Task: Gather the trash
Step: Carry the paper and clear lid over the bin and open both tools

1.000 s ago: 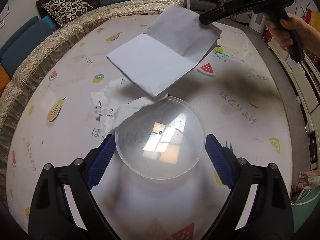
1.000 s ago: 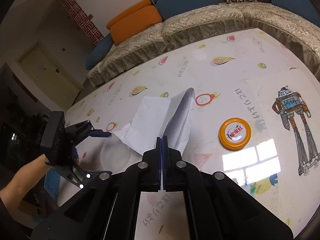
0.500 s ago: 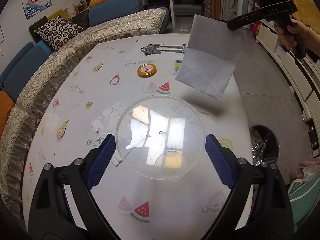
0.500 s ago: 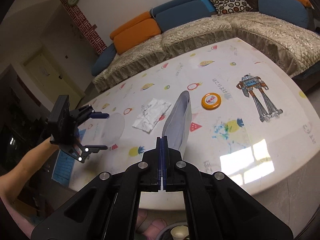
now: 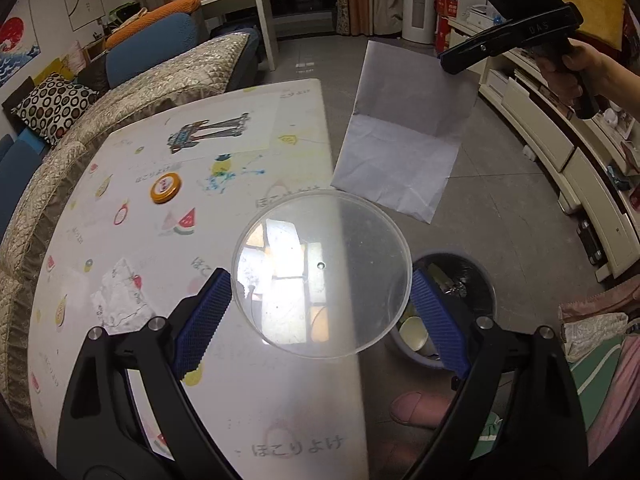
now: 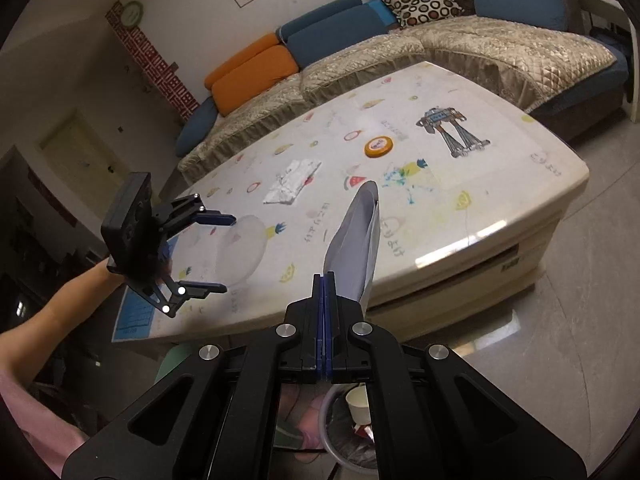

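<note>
Beside the fruit-print table (image 5: 120,208), above the floor near the black-lined trash bin (image 5: 472,276), the right gripper (image 6: 323,280) is pinched together on a creased white paper sheet (image 5: 404,136), the left gripper (image 5: 320,304) clamps a clear round lid (image 5: 320,272), and an orange jar lid (image 5: 165,189) and a crumpled tissue (image 5: 120,300) lie on the tabletop.

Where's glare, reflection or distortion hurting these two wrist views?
Left wrist view: the clear lid mirrors window panes and hazes the table behind it; fisheye bends the cabinets at right. Right wrist view: window glare streaks the table's front edge and the glossy floor; corners vignette dark; the sheet of paper shows edge-on, so its shape reads poorly.
</note>
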Demonstrator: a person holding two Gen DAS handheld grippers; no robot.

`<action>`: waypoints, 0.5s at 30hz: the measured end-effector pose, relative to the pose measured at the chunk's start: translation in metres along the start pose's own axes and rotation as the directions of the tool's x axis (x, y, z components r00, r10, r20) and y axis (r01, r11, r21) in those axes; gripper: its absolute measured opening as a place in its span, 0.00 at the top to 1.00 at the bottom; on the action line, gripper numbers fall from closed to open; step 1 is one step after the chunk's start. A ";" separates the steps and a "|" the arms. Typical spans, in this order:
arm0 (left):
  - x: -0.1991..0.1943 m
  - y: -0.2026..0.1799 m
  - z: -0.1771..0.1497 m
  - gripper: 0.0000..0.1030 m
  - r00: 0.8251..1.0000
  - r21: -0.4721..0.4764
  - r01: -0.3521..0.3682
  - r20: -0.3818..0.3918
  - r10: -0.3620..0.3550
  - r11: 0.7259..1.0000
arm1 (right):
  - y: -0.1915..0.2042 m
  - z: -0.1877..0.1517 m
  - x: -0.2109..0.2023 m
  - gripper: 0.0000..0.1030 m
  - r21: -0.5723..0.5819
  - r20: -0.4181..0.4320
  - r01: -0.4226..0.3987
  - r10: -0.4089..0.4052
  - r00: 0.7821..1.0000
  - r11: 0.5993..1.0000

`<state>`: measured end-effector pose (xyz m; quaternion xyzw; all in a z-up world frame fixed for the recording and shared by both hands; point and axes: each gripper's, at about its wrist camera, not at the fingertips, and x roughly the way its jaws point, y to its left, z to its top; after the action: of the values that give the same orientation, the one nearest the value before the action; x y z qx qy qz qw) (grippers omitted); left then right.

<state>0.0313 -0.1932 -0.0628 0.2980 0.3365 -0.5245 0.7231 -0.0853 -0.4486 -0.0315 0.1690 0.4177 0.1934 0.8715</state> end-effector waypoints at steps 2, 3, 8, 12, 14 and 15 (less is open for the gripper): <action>0.009 -0.015 0.003 0.15 1.000 0.014 0.028 -0.008 -0.028 1.000 | -0.006 -0.018 -0.006 0.99 0.018 -0.008 0.008 -0.008 1.000 1.000; 0.014 -0.023 0.003 0.15 0.999 0.017 0.043 -0.010 -0.043 0.999 | -0.008 -0.026 -0.006 0.99 0.029 -0.014 0.008 -0.007 1.000 1.000; 0.040 -0.060 0.005 0.15 0.994 0.043 0.105 -0.034 -0.103 0.994 | -0.021 -0.063 -0.005 0.99 0.079 -0.045 0.011 -0.007 0.999 0.997; 0.064 -0.087 0.002 0.15 0.987 0.076 0.147 -0.072 -0.142 0.986 | -0.028 -0.090 0.003 0.99 0.104 -0.073 0.017 -0.009 0.997 0.994; 0.076 -0.098 0.000 0.15 0.984 0.091 0.162 -0.093 -0.153 0.983 | -0.033 -0.104 0.010 0.99 0.114 -0.100 0.025 -0.013 0.995 0.993; 0.083 -0.103 -0.001 0.15 0.981 0.099 0.172 -0.106 -0.161 0.980 | -0.036 -0.110 0.014 0.99 0.125 -0.110 0.024 -0.010 0.994 0.992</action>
<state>-0.0496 -0.2670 -0.1376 0.3325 0.3664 -0.5855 0.6422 -0.1581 -0.4582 -0.1224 0.2095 0.4776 0.1683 0.8365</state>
